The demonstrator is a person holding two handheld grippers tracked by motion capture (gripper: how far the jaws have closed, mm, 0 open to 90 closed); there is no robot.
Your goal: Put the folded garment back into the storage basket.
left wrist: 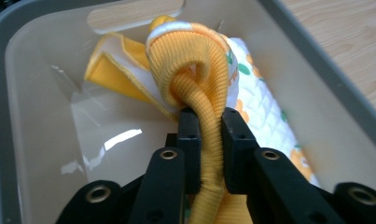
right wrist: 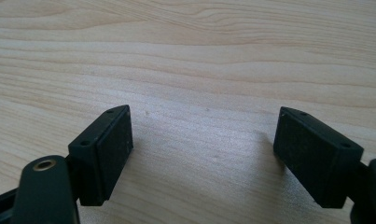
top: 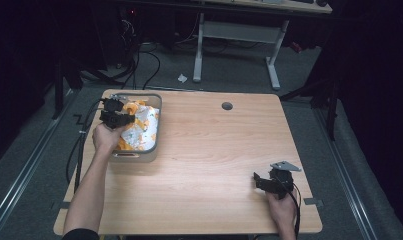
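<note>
We had the left gripper (left wrist: 209, 123) down in the grey bin (top: 156, 131) at the far-left corner of the table (top: 214, 165), jaws pinched nearly shut on a yellow ribbed cloth (left wrist: 195, 70). In the left gripper view the cloth ran as a twisted rope btwn the two black jaws, pads pressing it from both sides, then bunched into a loop just beyond the tips. Behind it lay a white quilted cloth (left wrist: 265, 107) w/ orange and green print, up against the bin's right wall, and a yellow-edged folded piece (left wrist: 113, 60) toward the far-left of the bin. The bin's pale inner wall showed bare on the left, a wooden handle strip (left wrist: 134, 14) at its far rim.

From the high view we saw the left hand (top: 106, 137) over the bin's near-left part, left gripper (top: 116, 114) above the heap of orange-and-white fabric.

The right gripper (right wrist: 202, 154) sat well apart, near-right on the table, jaws spread wide w/ nothing btwn them, just bare wood grain under them. In the high view the right gripper (top: 261, 181) pointed left, held by the right hand (top: 283, 205) close to the near edge. A round grommet hole (top: 227, 106) showed at the far side of the table.
</note>
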